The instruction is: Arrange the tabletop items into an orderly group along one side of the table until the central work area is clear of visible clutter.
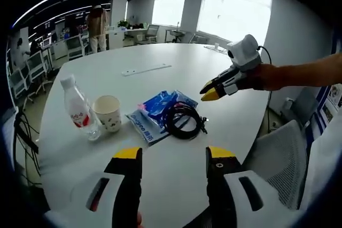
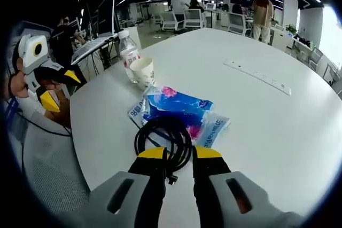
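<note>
Right hand-held gripper (image 2: 174,153), jaws slightly parted and empty, is held over coiled cable (image 2: 163,138) mid-counter (image 2: 278,132) on blue packets (image 2: 179,105); packets could be dragged along if snagged

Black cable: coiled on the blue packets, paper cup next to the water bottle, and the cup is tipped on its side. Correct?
Not quite. The paper cup stands upright, mouth up, as the left gripper view shows. The rest holds: the black cable lies coiled on the blue packets, and the cup sits next to the water bottle.
</note>
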`<state>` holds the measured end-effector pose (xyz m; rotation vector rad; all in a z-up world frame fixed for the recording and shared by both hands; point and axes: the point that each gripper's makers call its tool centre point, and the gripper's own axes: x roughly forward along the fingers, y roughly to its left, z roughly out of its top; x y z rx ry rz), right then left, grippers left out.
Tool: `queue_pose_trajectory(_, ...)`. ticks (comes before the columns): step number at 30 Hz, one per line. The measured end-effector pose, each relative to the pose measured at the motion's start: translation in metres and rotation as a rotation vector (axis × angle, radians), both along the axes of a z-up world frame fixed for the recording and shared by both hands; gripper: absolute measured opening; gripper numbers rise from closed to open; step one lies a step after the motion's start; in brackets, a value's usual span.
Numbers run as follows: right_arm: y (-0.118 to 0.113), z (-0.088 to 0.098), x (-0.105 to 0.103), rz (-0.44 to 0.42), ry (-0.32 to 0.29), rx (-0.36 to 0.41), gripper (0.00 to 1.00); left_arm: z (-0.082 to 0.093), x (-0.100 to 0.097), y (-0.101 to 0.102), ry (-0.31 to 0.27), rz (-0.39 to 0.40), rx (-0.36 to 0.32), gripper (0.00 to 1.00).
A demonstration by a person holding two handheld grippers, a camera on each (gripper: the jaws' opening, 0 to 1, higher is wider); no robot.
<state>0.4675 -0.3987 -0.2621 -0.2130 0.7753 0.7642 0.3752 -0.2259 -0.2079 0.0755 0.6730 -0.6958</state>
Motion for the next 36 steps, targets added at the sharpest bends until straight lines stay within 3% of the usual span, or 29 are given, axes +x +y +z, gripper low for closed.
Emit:
queue_pose_trajectory(19, 0.022, -0.026, 0.017, 0.033, 0.037, -0.009, 0.20, -0.002, -0.010, 0.023, 0.017, 0.058, 0.012, 0.47)
queue_pose_trajectory(25, 0.023, -0.041, 0.022, 0.026, 0.070, -0.018, 0.26, 0.000, -0.007, 0.022, 0.013, 0.065, 0.011, 0.47)
queue_pose_trajectory(36, 0.024, -0.062, 0.022, 0.010, 0.101, -0.064, 0.23, 0.005, -0.006, 0.022, 0.002, 0.067, 0.011, 0.47)
